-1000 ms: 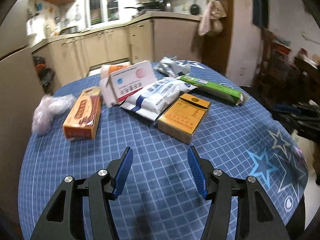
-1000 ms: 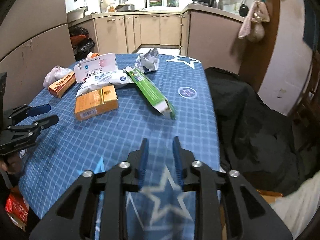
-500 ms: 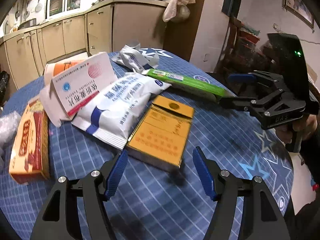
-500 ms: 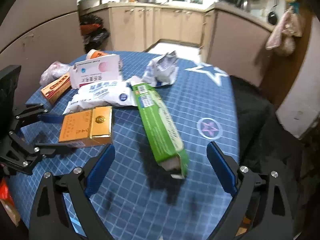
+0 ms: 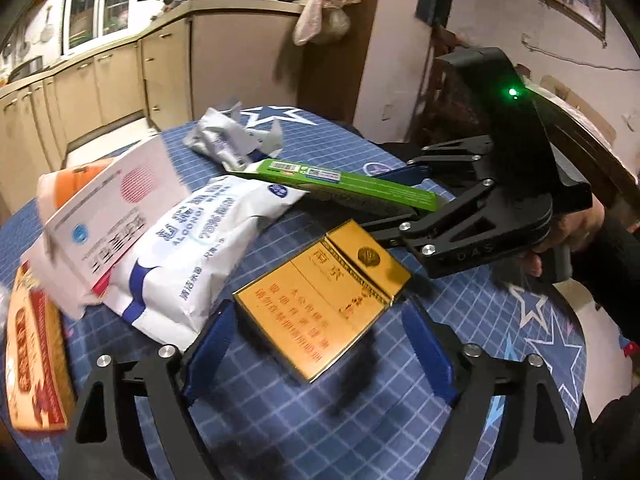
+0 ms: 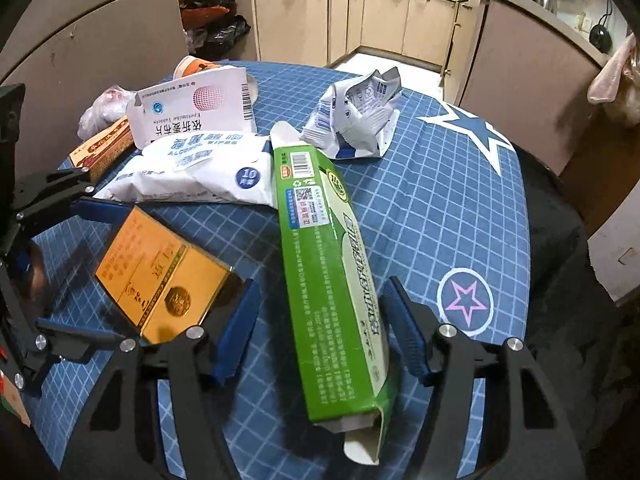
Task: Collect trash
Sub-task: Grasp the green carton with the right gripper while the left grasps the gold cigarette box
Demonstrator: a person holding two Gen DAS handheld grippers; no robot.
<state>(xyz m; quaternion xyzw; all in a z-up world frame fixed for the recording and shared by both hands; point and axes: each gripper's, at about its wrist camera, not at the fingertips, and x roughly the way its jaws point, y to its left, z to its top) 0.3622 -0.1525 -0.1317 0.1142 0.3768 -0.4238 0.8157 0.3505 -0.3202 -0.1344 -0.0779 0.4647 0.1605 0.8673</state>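
Note:
Trash lies on a round blue grid table (image 5: 500,320). A gold box (image 5: 320,300) sits between the open fingers of my left gripper (image 5: 316,328), near end inside the jaws; it also shows in the right wrist view (image 6: 160,280). A long green carton (image 6: 332,264) lies between the open fingers of my right gripper (image 6: 320,312), its open end toward me; it also shows in the left wrist view (image 5: 344,188). The right gripper (image 5: 404,196) shows in the left wrist view, the left gripper (image 6: 96,268) in the right wrist view.
A white wipes pack (image 6: 200,172), a white and pink carton (image 6: 192,112), an orange box (image 5: 32,360), a crumpled wrapper (image 6: 356,116), a paper cup (image 6: 192,66) and a clear plastic bag (image 6: 100,108) lie further back. Kitchen cabinets (image 6: 380,20) stand behind.
Both grippers moved forward over the table. The left now straddles the gold box and the right straddles the green carton. Both stay open.

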